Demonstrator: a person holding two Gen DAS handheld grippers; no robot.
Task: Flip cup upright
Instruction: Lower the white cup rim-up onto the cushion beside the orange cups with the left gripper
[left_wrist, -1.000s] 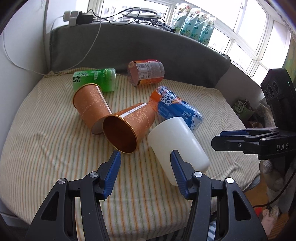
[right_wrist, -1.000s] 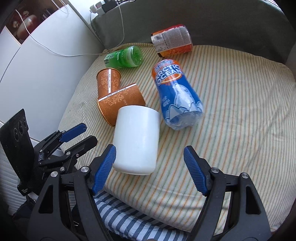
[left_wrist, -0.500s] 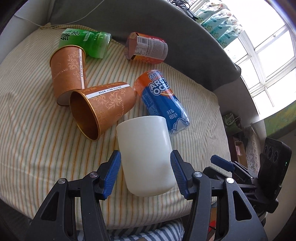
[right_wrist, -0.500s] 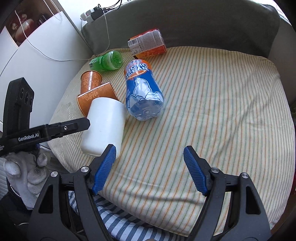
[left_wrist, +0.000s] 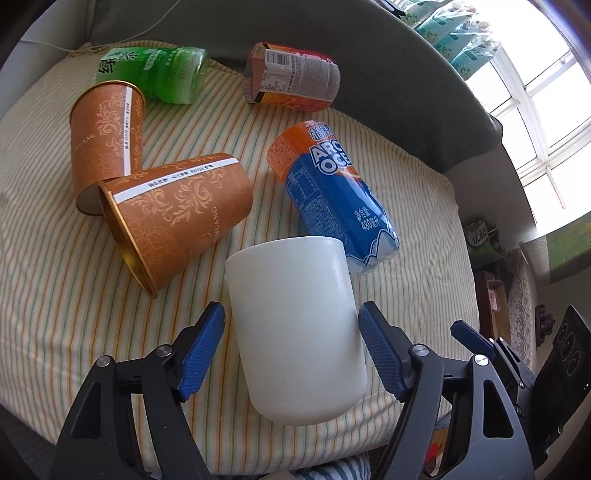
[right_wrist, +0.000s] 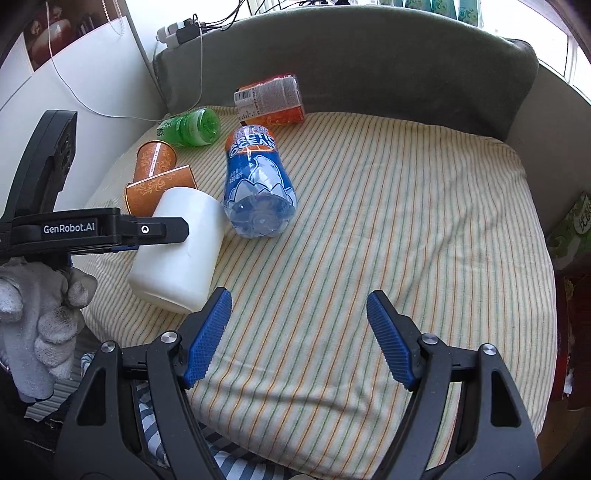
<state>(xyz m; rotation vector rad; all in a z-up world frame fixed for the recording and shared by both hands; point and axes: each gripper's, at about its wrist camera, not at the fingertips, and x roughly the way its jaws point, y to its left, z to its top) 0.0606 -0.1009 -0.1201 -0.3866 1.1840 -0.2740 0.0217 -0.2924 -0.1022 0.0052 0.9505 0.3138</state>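
Observation:
A white cup (left_wrist: 295, 325) lies on its side near the front edge of the striped cushion (left_wrist: 55, 295). It also shows in the right wrist view (right_wrist: 181, 247). My left gripper (left_wrist: 291, 347) is open, with its blue pads on either side of the cup's body and small gaps showing. Two orange paper cups lie on their sides: one (left_wrist: 177, 214) just left of the white cup, one (left_wrist: 105, 140) behind it. My right gripper (right_wrist: 299, 339) is open and empty over the bare cushion, to the right of the white cup.
A blue Arctic Ocean bottle (left_wrist: 332, 195) lies right behind the white cup. A green bottle (left_wrist: 159, 72) and an orange-labelled bottle (left_wrist: 295, 77) lie at the back by the grey backrest (left_wrist: 388, 74). The cushion's front edge is just below the cup.
My left gripper has moved forward so the white cup now sits between its pads. My right gripper has pulled away to the right, over the cushion.

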